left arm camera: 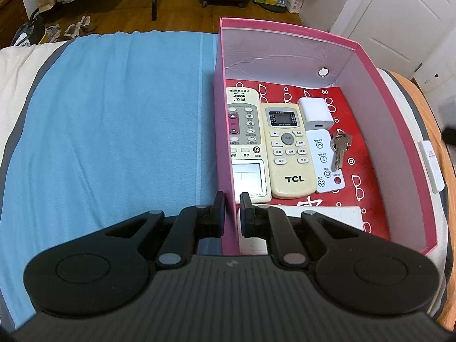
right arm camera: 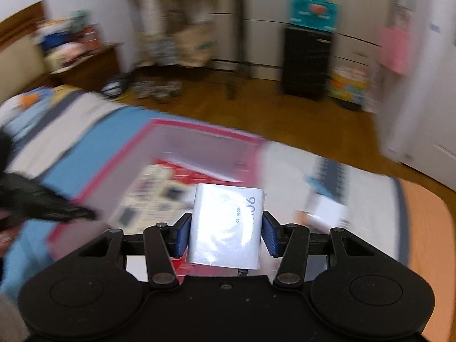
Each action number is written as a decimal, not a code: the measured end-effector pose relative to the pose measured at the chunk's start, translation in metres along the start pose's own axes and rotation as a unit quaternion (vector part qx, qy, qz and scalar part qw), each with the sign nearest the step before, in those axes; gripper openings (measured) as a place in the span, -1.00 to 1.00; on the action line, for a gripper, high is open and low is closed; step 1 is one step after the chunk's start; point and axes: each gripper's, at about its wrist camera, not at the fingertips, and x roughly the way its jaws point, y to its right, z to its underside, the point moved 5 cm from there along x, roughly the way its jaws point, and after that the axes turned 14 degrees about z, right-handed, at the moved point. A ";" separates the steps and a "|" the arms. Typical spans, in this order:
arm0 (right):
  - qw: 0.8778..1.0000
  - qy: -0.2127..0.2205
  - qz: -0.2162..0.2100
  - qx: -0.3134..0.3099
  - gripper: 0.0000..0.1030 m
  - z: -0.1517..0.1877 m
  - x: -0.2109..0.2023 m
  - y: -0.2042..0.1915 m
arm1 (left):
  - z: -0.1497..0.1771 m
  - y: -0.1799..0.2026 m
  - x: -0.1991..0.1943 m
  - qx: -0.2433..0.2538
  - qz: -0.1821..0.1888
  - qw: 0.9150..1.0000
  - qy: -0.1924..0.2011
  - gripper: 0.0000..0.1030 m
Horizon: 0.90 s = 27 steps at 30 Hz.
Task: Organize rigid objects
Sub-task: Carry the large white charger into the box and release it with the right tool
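A pink box (left arm camera: pixel 287 32) with a red patterned floor stands on the bed. In it lie a white-grey remote (left arm camera: pixel 245 139), a cream TCL remote (left arm camera: pixel 287 151), a white charger cube (left arm camera: pixel 315 112), a small white remote (left arm camera: pixel 327 162), keys (left arm camera: pixel 339 148) and a flat white item (left arm camera: pixel 327 213) at the near end. My left gripper (left arm camera: pixel 232 208) is shut on the box's left wall near its front corner. In the blurred right wrist view my right gripper (right arm camera: pixel 226 228) is shut on a white plastic-wrapped packet (right arm camera: pixel 228 222), held above the pink box (right arm camera: pixel 199 131).
A blue bedspread (left arm camera: pixel 114 128) covers the bed left of the box. A white flat object (left arm camera: pixel 430 165) lies on the bed just right of the box. Beyond the bed are wooden floor (left arm camera: pixel 176 14), bags, a black cabinet (right arm camera: pixel 306 62) and a white door (left arm camera: pixel 399 22).
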 end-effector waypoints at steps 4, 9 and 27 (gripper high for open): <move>0.996 -0.024 -0.041 -0.069 0.08 0.003 0.010 -0.043 | 0.000 -0.002 -0.001 -0.002 0.004 1.000 0.000 -0.81; 0.984 -0.067 -0.043 -0.161 0.08 0.013 0.040 -0.077 | 0.001 -0.003 -0.002 -0.003 0.007 1.000 0.002 -0.81; 0.953 -0.127 0.042 -0.272 0.07 0.038 0.087 -0.088 | 0.002 -0.007 -0.002 -0.002 0.028 1.000 0.003 -0.79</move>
